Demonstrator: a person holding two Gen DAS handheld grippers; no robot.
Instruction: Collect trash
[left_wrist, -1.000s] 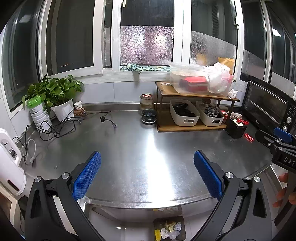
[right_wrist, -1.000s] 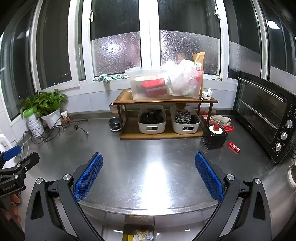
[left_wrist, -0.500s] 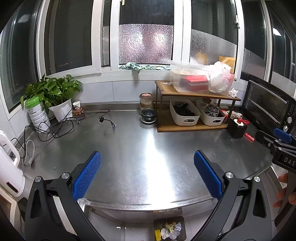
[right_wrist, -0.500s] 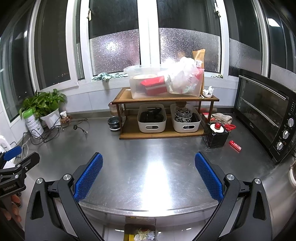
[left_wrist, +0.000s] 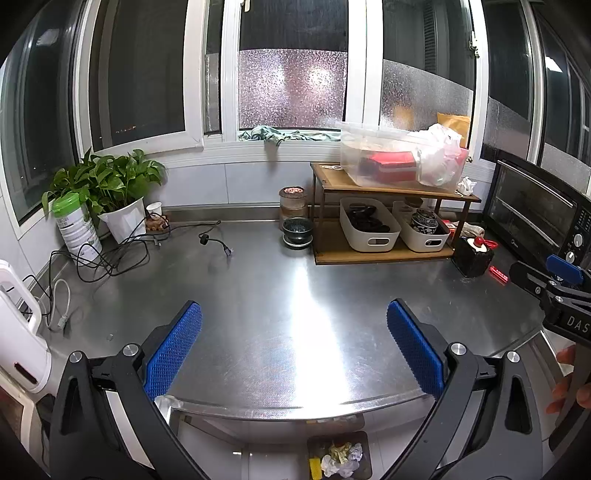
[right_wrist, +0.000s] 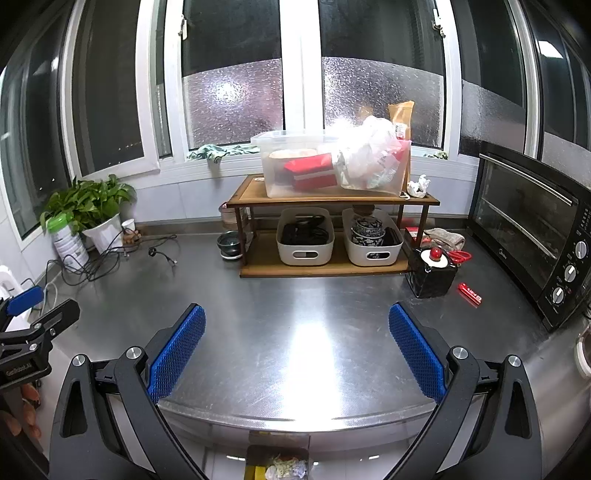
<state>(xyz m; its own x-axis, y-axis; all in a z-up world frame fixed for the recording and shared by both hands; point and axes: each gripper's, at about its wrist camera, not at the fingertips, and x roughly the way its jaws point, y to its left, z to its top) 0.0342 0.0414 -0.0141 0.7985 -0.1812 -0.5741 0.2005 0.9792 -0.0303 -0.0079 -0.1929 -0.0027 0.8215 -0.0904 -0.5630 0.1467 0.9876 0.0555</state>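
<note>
Left wrist view takes in a wide stainless steel counter (left_wrist: 295, 302), shiny with a bright glare down its middle and bare at its front half. At 3 o'clock stands a black toaster oven (left_wrist: 535, 206); at 1 o'clock a two-tier wooden shelf (left_wrist: 391, 221) carries a clear plastic bin (left_wrist: 399, 162) on top and two white baskets below. A potted plant (left_wrist: 110, 188) sits at 10 o'clock beside tangled black cables (left_wrist: 110, 254).

Below the counter's front edge, at 6 o'clock, a small dark trash bin (left_wrist: 360, 439) stands on the floor. Inside it lies the trash (left_wrist: 341, 459): crumpled white and pale yellowish paper wads, with a yellow piece against the left wall. Right wrist view shows the same bin low at 6 o'clock, partly cut off.

Both tools hang above the counter's near edge, grasping nothing: the left gripper (left_wrist: 293, 352) has its blue-padded fingers spread wide, and the right gripper (right_wrist: 295, 354) is released just as wide.
</note>
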